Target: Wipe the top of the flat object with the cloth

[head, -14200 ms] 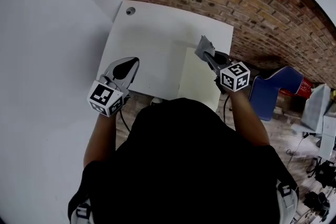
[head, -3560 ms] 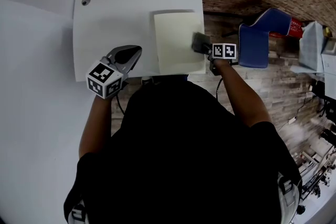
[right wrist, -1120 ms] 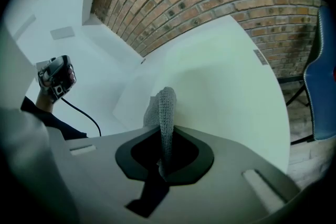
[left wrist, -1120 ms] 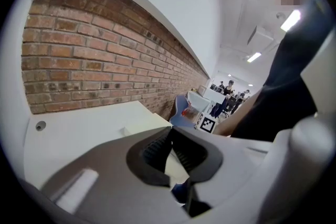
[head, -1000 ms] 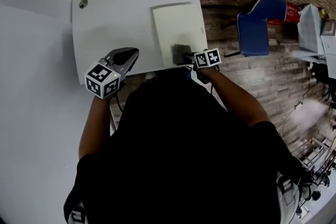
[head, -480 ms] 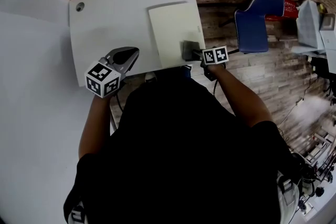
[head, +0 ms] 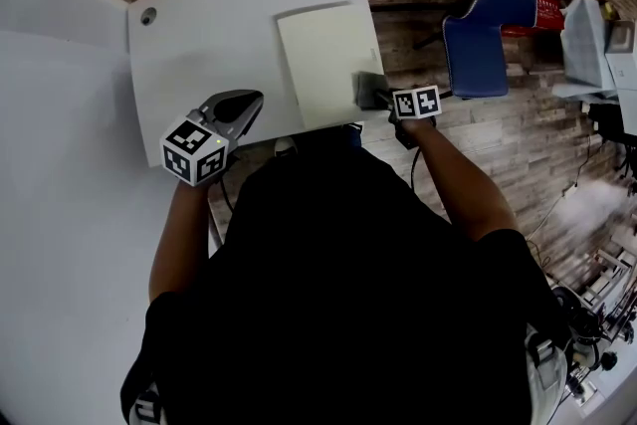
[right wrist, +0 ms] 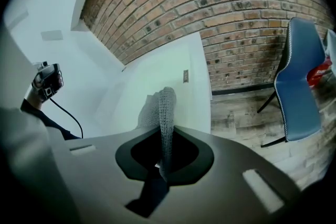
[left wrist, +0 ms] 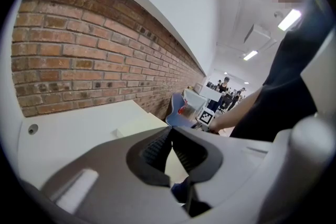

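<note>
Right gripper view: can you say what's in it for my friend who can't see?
The right hand-held gripper pinches a grey cloth over a white table. Behind are a brick wall and a blue chair at right.

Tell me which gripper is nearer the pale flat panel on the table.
Right. The right gripper holds the cloth at the flat panel's near right edge; the left gripper sits apart, beyond its left edge.
</note>
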A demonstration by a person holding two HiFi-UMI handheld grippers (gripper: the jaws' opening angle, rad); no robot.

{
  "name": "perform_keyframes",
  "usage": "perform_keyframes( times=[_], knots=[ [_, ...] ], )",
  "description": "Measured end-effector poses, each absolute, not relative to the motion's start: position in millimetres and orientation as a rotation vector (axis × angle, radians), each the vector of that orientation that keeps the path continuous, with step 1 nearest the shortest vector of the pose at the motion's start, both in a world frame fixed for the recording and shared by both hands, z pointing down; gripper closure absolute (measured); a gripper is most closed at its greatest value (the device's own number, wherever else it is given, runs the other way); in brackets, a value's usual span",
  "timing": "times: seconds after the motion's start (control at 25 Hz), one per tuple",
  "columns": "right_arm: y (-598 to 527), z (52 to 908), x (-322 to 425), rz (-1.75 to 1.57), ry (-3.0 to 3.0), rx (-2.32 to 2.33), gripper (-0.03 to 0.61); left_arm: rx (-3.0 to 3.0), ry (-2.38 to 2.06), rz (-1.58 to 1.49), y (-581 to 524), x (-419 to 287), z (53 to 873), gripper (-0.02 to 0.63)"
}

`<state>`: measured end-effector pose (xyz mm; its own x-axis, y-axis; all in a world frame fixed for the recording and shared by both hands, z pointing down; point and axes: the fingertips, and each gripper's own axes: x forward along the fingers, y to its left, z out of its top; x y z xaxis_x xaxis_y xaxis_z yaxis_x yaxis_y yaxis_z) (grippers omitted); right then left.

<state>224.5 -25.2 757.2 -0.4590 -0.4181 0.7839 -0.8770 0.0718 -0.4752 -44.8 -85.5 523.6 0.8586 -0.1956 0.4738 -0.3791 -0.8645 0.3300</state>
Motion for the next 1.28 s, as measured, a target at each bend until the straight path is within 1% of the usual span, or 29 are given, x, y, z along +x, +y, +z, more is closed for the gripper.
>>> perform_keyframes(
  times=[0.4,1.28],
  knots=[
    [-26,758,252,1.358,-1.865,1.335,0.569,2.605,-0.419,0.612,-85,-42,525,0.612],
    [-25,755,254,1.392,-1.873,1.376,0.569,2.595,-0.419,0.602,-86,-42,528,0.612]
  ],
)
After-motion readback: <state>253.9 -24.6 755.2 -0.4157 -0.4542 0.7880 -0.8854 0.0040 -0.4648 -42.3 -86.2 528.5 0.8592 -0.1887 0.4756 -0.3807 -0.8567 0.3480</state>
